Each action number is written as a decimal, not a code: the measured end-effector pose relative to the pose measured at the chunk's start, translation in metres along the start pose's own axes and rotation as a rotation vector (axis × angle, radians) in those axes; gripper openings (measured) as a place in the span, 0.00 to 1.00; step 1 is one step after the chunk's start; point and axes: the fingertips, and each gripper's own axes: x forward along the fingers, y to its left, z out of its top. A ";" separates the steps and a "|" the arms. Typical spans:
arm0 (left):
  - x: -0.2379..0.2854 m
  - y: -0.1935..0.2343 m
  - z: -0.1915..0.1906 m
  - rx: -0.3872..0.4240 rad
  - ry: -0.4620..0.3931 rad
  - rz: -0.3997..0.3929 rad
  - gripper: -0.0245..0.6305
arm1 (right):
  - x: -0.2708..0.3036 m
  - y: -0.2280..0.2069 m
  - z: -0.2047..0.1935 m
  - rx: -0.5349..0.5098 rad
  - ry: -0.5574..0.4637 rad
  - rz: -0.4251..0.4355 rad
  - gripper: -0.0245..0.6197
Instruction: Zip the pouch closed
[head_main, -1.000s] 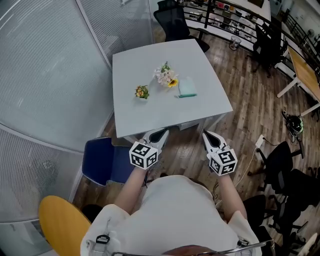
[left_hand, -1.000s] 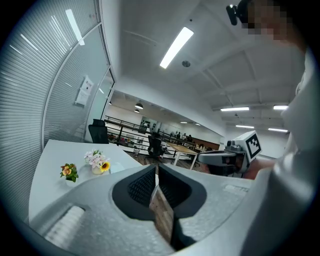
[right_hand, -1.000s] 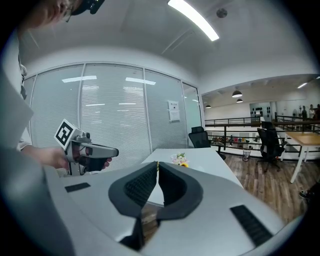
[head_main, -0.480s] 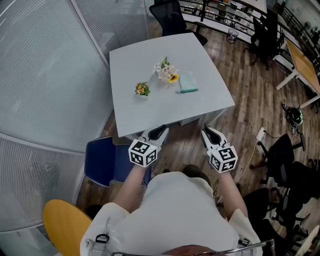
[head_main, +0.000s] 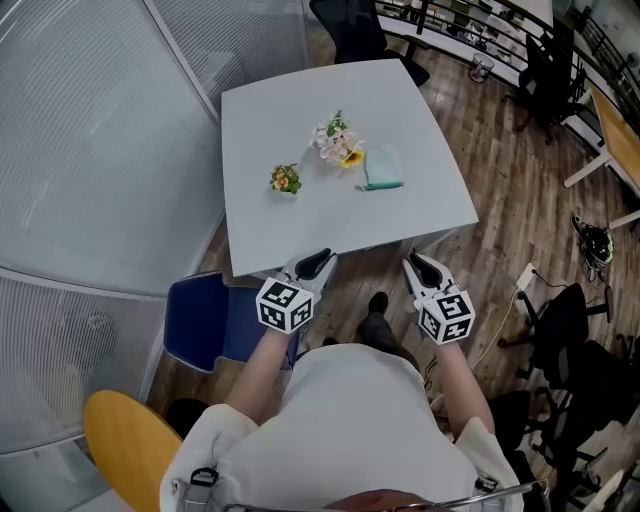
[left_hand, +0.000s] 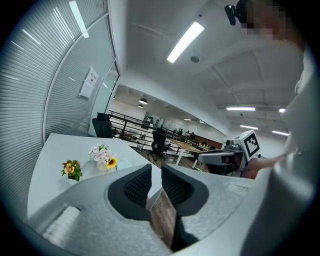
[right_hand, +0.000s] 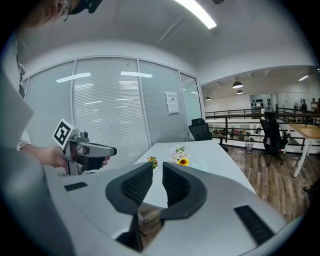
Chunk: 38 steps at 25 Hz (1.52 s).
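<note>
One small teal pouch (head_main: 381, 170) is laid flat on the white counter (head_main: 300, 225), towards its right side. It lies just beside the larger flower arrangement (head_main: 336, 143), and a smaller posy (head_main: 285, 180) is set further to the left.

The pouch is judged to be light, soft and limp. It is expected to slide on the smooth counter and to buckle if the zip is pulled against unsupported fabric. It is recommended that the fabric at one end of the zip track be pinched and held down by one pair of tongs, and that the slider tab be drawn along by the other. Neither the slider nor its position can be made out from this far away.

The left tongs (head_main: 313, 265) and the right tongs (head_main: 420, 268) are held side by side at the near edge of the counter, well apart from the pouch. In each gripper view the jaws are seen narrowly parted, with a slim gap between the ribbed pads. Nothing is gripped or touched by either pair; only floor and the counter edge are seen through the gaps.
</note>
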 end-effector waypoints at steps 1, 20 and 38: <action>0.007 0.004 0.002 -0.005 0.000 0.008 0.13 | 0.006 -0.008 0.002 -0.001 0.004 0.007 0.13; 0.168 0.054 0.027 -0.064 0.027 0.127 0.13 | 0.127 -0.157 0.018 0.003 0.089 0.183 0.13; 0.231 0.107 0.001 -0.024 0.171 0.099 0.13 | 0.197 -0.200 -0.015 0.045 0.202 0.220 0.13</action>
